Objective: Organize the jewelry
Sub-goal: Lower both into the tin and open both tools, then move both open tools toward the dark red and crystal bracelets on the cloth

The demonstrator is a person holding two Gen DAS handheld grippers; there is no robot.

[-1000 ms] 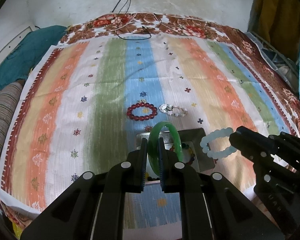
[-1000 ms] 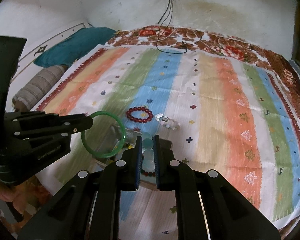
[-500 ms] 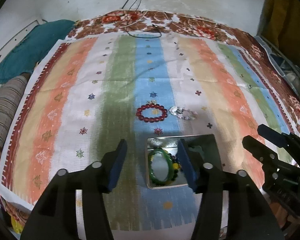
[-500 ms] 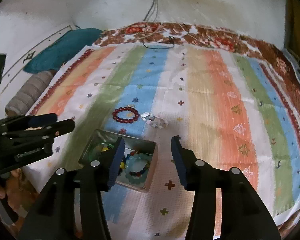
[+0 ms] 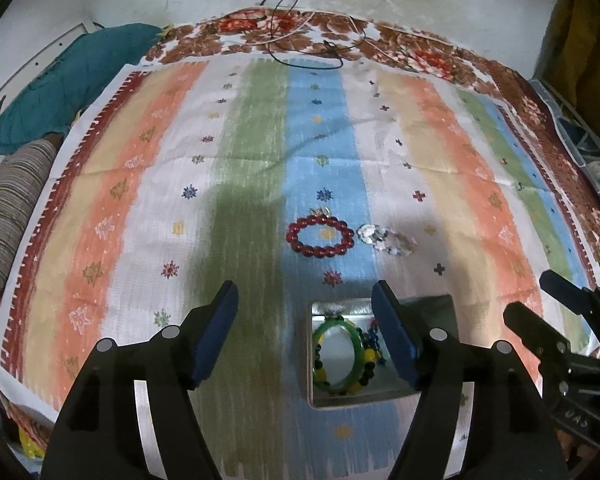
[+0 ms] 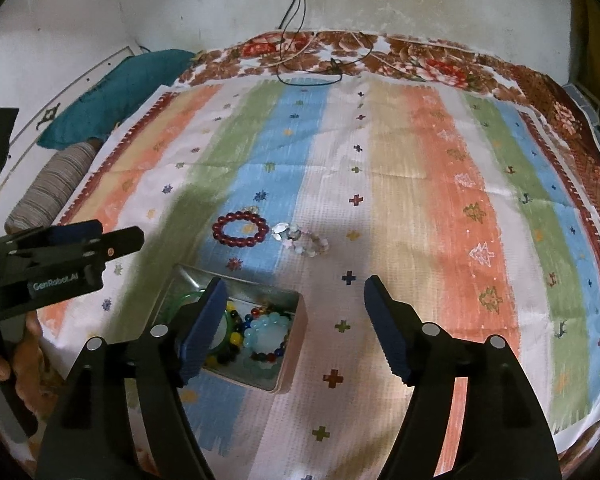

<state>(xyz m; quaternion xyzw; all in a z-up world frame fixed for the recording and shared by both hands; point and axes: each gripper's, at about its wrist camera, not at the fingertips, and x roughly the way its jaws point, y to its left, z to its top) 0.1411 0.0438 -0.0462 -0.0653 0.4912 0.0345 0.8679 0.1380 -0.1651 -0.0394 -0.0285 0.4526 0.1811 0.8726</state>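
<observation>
Now both pairs of tongs stand released: a second ago the left gripper (image 5: 304, 328) pinched the green jade-like bangle (image 5: 337, 356) and the right gripper (image 6: 292, 320) the pale aqua bead bracelet (image 6: 269, 330); their jaws are opening with nothing between them. Both pieces now lie inside the open rectangular metal tin (image 6: 290, 364), bangle toward nine o'clock, aqua bracelet toward three o'clock, among multicoloured beads. Outstanding items: the dark red round-bead bracelet (image 5: 320, 237) and, beside it at three o'clock, the pale shell-and-stone bracelet (image 5: 387, 239), both on the striped woven cloth (image 5: 440, 152) at twelve o'clock of the tin. Two pieces filed; two apparently remain.
</observation>
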